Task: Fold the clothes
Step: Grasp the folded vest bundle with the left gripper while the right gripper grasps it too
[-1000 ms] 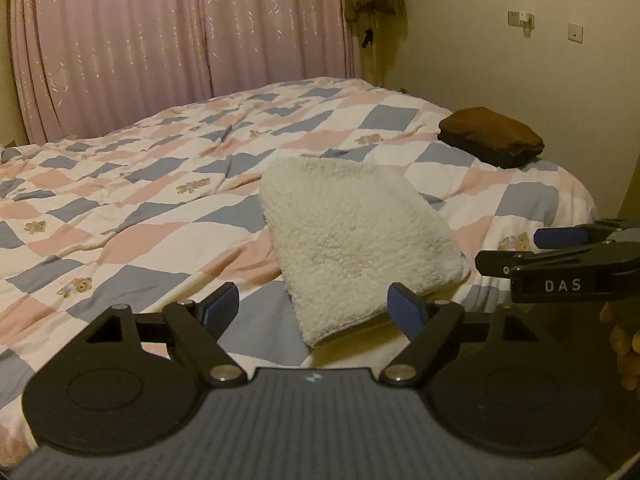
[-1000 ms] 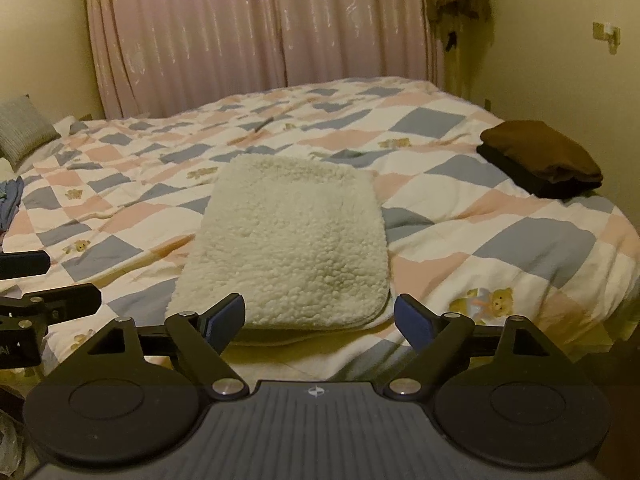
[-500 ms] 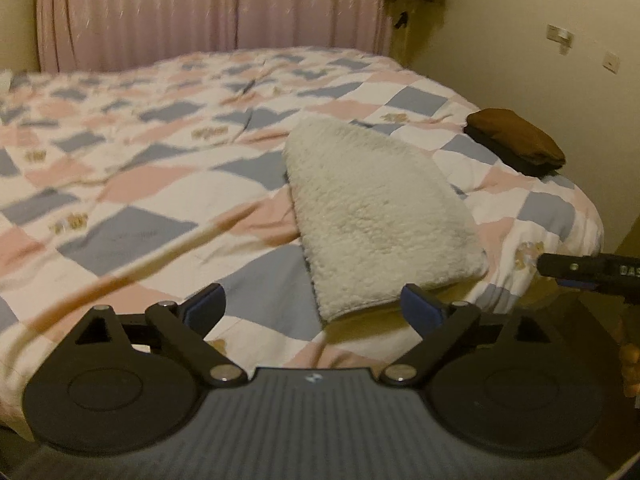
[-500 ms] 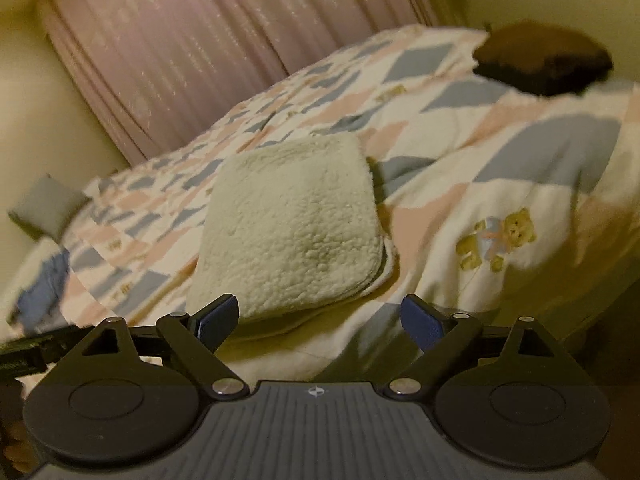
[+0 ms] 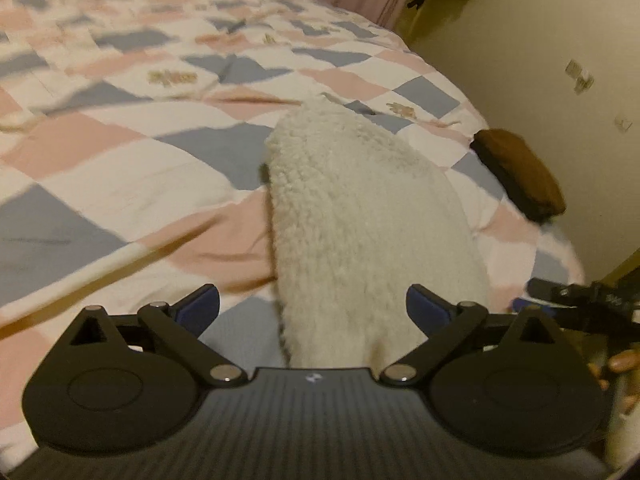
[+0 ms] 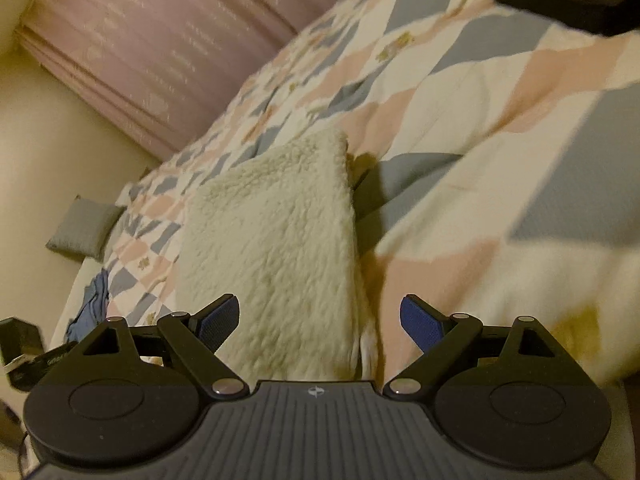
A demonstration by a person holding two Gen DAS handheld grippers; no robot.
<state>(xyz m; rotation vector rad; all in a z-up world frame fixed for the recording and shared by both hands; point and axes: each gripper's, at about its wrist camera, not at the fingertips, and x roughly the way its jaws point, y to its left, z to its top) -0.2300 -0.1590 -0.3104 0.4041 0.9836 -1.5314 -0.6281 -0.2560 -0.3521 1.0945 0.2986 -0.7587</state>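
A patchwork quilt (image 5: 120, 152) in pink, grey-blue and white covers the bed and fills most of both views. Pink curtains (image 6: 168, 40) hang behind it, upper left of the right wrist frame. The folded cream fleece garment (image 5: 360, 224) lies on the quilt at the centre of each frame, its near end running in between the fingers. A folded brown garment (image 5: 520, 176) rests at the right edge of the bed, well apart from the fleece. A grey cushion (image 6: 86, 226) sits at mid left. Left gripper (image 5: 312, 308): jaws spread wide, holding nothing. Right gripper (image 6: 320, 318): likewise wide apart, holding nothing.
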